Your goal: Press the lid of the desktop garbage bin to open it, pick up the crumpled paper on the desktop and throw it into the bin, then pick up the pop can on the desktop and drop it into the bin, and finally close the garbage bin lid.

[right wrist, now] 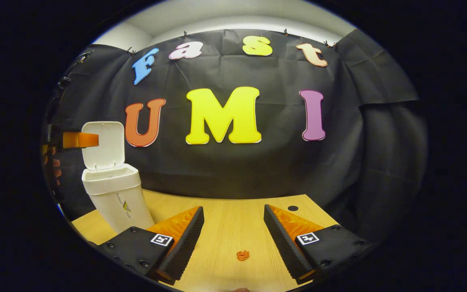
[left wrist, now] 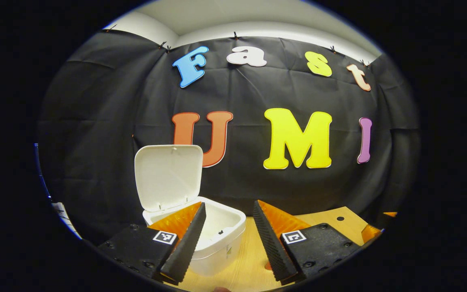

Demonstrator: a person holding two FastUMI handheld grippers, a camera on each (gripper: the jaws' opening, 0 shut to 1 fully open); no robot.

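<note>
Right gripper view: right hand-held gripper (right wrist: 233,231) wide open, empty. Bin (right wrist: 114,194) upright on worktop (right wrist: 225,211), lid (right wrist: 103,144) raised; small orange crumpled scrap (right wrist: 243,255) right of bin, between fingers. Judged light, soft, compressible; pinch across middle. Left hand-held gripper (left wrist: 228,239) open, empty, just before bin.

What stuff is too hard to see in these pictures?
- Inside of the bin: in the left gripper view, a finger of the left hand-held gripper covers part of the opening, so what is inside cannot be told.
- Small orange thing on the table: right gripper view, too small to name.
</note>
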